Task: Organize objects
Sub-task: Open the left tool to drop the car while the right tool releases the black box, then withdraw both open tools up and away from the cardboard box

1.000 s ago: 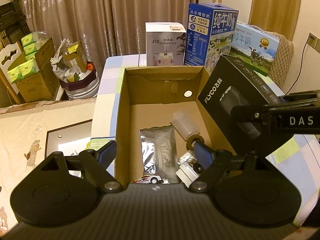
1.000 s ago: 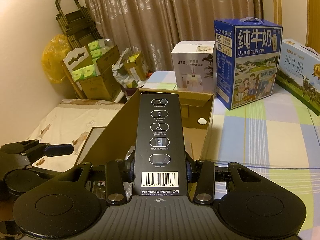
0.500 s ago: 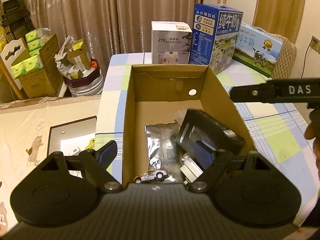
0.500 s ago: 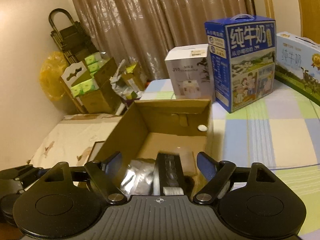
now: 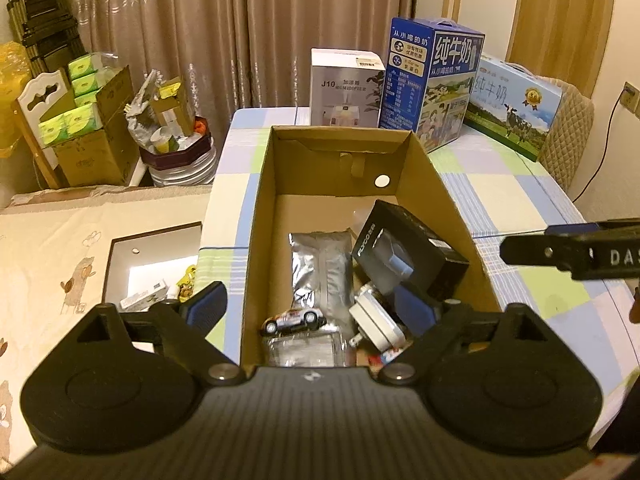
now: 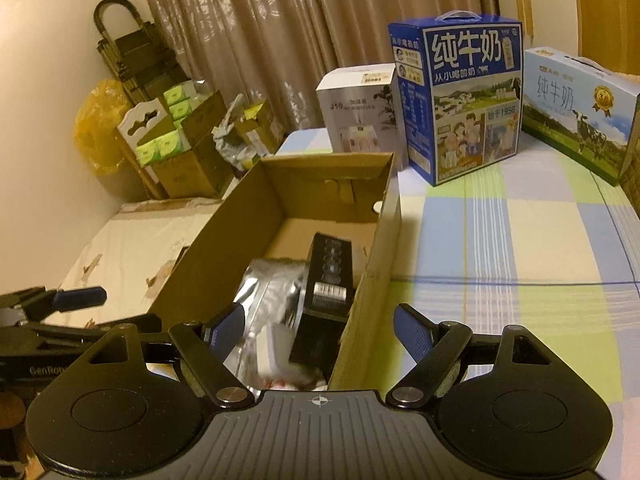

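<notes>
Right gripper (image 6: 318, 332): jaws wide apart, empty; a second ago they clamped the black FLYCO box (image 5: 404, 254). Left gripper (image 5: 308, 308): jaws spread, holding nothing, hovering at the near rim of the cardboard box (image 5: 260, 216). FLYCO box now lies tilted inside, atop the foil pouch (image 5: 320, 264), beyond the toy car (image 5: 294, 319). Placement judged done; the desk (image 6: 520, 240) beyond carries milk cartons (image 6: 460, 100).

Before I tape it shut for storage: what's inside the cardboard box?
In the cardboard box: a black FLYCO box leaning over a silver foil pouch, a toy car and a white plug adapter. Whatever lies beneath the FLYCO box is hidden.
</notes>
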Tool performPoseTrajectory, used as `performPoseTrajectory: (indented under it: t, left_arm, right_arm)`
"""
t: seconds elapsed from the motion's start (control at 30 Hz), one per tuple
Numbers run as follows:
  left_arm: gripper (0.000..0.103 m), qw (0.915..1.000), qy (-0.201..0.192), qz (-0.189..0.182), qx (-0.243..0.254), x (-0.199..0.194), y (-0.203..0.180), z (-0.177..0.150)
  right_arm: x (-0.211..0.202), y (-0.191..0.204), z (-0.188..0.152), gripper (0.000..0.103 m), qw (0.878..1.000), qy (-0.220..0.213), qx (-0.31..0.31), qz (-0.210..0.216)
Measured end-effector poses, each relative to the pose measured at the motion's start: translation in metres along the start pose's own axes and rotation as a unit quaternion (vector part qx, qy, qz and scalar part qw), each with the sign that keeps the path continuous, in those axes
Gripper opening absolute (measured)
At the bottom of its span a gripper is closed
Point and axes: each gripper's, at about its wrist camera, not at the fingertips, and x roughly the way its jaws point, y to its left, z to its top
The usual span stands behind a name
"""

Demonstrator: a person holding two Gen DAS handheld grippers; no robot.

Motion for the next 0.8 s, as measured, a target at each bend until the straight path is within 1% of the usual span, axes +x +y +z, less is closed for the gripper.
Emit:
performPoseTrajectory:
  t: [0.13,0.27,0.5,0.8]
  left_arm:
    - [0.095,0.9999,-0.007,0.006,-0.005,-0.018,-0.002,-0.006]
    - [0.102,0.9998,-0.015,0.013,-0.004,-0.038,-0.007,-0.013]
    - [0.102,0.9994,-0.025,0.023,-0.003,-0.065,-0.017,-0.024]
    - [0.102,0.9983,-0.039,0.043,0.001,-0.091,-0.029,-0.045]
  right_arm:
    - [-0.015,0.007,-0.009,0.079,1.0,-0.001,-0.006,0.0]
    - [-0.03,0.013,-0.017,0.079,1.0,-0.001,-0.007,0.004]
    - [-0.053,0.021,-0.033,0.079,1.0,-0.002,-0.013,0.014]
    - [-0.075,0.024,-0.051,0.079,1.0,-0.007,-0.011,0.016]
